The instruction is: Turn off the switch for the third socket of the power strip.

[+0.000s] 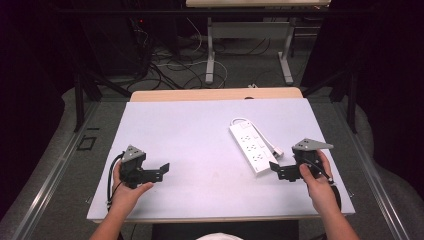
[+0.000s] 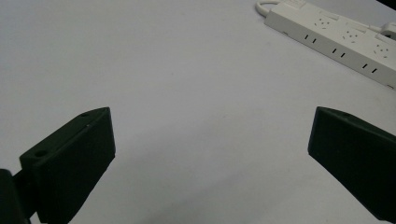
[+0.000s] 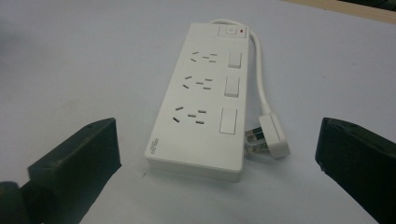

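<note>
One white table (image 1: pixel 200 145) carries one white power strip (image 1: pixel 251 145), right of centre, with three socket groups and one plug (image 3: pixel 268 136) beside it. Left gripper (image 1: pixel 161 170) and right gripper (image 1: pixel 276 169): jaws apart, empty. The strip's far end is cropped in the left gripper view.

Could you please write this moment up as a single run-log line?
right gripper: open, facing power strip end, no contact | left gripper: open, empty | plug: unplugged, lying beside strip | table
</note>
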The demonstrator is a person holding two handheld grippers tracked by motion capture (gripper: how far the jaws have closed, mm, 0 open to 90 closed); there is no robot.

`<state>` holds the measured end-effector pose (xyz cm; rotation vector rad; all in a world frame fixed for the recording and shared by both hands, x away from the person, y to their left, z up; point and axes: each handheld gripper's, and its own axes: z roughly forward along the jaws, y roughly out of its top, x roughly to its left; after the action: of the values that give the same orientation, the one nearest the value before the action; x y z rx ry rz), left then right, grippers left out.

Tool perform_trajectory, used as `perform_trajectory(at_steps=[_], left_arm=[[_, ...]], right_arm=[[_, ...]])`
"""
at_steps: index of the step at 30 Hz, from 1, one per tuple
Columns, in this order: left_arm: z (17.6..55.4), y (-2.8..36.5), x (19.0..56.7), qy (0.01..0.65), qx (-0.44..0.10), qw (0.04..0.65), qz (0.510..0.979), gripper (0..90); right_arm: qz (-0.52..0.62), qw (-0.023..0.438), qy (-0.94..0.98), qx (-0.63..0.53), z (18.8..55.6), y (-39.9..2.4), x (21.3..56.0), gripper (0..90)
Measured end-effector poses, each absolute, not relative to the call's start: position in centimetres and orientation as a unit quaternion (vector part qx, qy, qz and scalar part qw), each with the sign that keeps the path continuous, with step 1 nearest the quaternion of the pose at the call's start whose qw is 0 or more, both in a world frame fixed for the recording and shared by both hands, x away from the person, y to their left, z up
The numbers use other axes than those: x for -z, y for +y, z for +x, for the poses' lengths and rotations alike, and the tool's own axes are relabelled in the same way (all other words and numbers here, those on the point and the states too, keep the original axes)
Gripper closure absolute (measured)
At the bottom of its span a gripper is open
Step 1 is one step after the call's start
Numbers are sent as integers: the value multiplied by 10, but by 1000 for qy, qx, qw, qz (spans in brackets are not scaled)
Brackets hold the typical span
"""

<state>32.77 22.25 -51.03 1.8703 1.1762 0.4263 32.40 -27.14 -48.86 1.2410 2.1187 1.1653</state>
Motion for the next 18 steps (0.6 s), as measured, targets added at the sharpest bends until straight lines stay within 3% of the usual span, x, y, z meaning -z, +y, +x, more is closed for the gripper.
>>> perform_trajectory(at_steps=[18], left_arm=[[330,230,511,479,-177,432,743,0]], right_arm=[[476,237,731,-427,319,-298,505,0]])
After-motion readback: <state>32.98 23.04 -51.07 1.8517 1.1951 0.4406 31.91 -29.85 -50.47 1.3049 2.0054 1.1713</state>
